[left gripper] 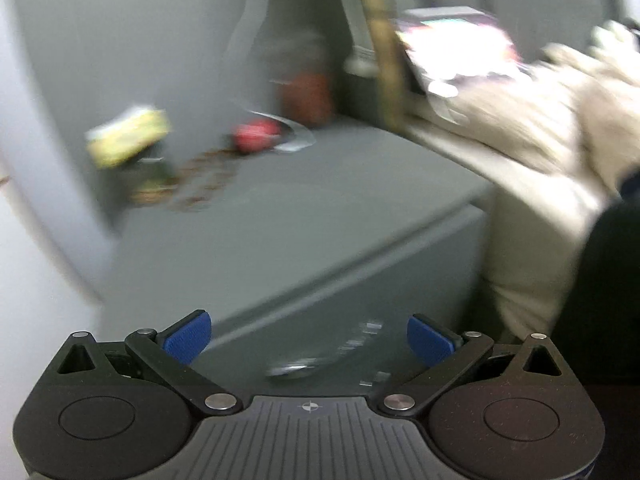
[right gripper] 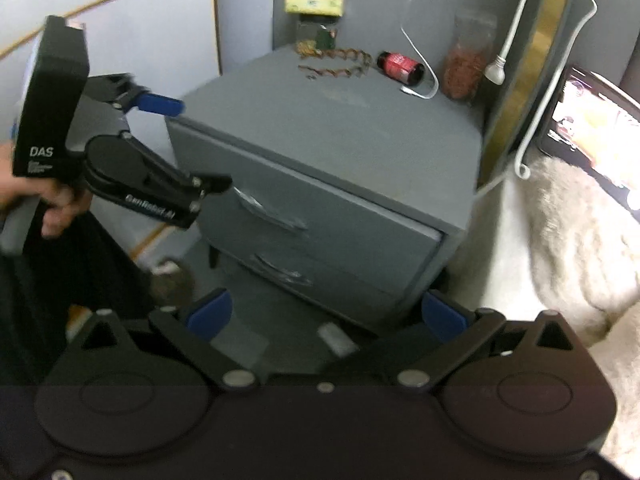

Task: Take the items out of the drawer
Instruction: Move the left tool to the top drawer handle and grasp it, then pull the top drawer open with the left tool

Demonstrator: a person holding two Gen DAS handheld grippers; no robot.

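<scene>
A grey bedside cabinet [right gripper: 332,128] has two shut drawers, the upper drawer [right gripper: 320,208] and the lower drawer [right gripper: 320,280], each with a metal handle [right gripper: 272,212]. My left gripper [left gripper: 309,338] is open and empty, just in front of the upper drawer's front edge; the left wrist view is blurred. In the right wrist view the left gripper [right gripper: 192,148] shows from the side, its fingers near the upper handle's left end. My right gripper [right gripper: 326,316] is open and empty, further back and low in front of the cabinet.
On the cabinet top stand a yellow box [right gripper: 316,0] on a dark jar, a beaded chain [right gripper: 340,62], a red bottle [right gripper: 400,66] lying down, a clear jar [right gripper: 466,56] and a white cable [right gripper: 416,40]. A bed with a fluffy cream blanket [right gripper: 568,240] and a lit tablet [right gripper: 600,128] is at right.
</scene>
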